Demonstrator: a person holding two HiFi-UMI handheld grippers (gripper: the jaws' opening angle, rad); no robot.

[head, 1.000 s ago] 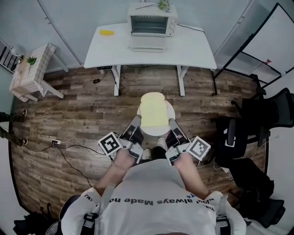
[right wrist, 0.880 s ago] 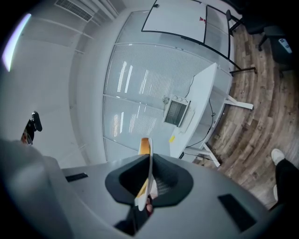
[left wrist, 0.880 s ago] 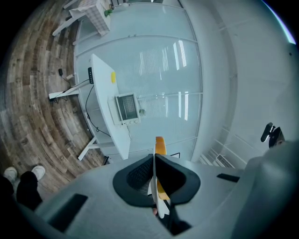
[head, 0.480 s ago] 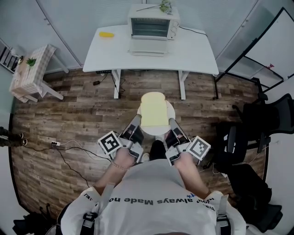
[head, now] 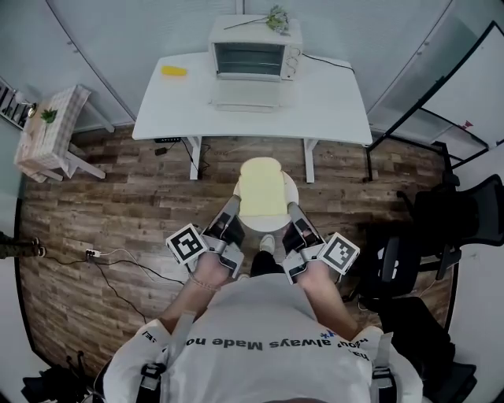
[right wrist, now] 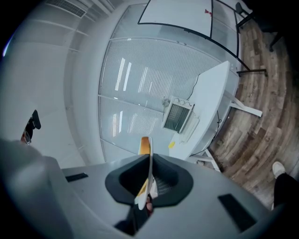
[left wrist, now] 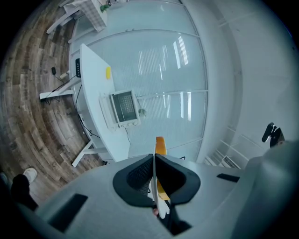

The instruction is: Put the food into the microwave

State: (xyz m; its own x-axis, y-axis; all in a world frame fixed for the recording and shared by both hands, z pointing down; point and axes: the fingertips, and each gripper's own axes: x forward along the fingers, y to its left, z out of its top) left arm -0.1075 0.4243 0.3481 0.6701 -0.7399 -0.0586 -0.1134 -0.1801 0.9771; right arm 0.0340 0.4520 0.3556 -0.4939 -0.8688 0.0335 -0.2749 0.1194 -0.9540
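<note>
A slice of toast (head: 262, 187) lies on a round white plate (head: 268, 225) held level over the wooden floor. My left gripper (head: 232, 208) is shut on the plate's left rim and my right gripper (head: 294, 211) is shut on its right rim. In the left gripper view the plate (left wrist: 160, 205) shows edge-on between the closed jaws, with the toast crust (left wrist: 160, 145) above. The right gripper view shows the same plate (right wrist: 142, 200) and toast (right wrist: 145, 144). The microwave (head: 246, 49) stands ahead on a white table (head: 331, 94), its door (head: 245, 93) folded down open.
A yellow item (head: 174, 71) lies on the table's left part, and a plant sprig (head: 276, 20) tops the microwave. A small checked side table (head: 47, 130) stands left. Black chairs (head: 465, 212) and a black frame (head: 425, 94) are right. Cables (head: 118, 260) trail across the floor.
The table and microwave have come closer and sit lower in the head view as the person walks forward. Both grippers keep hold of the plate.
</note>
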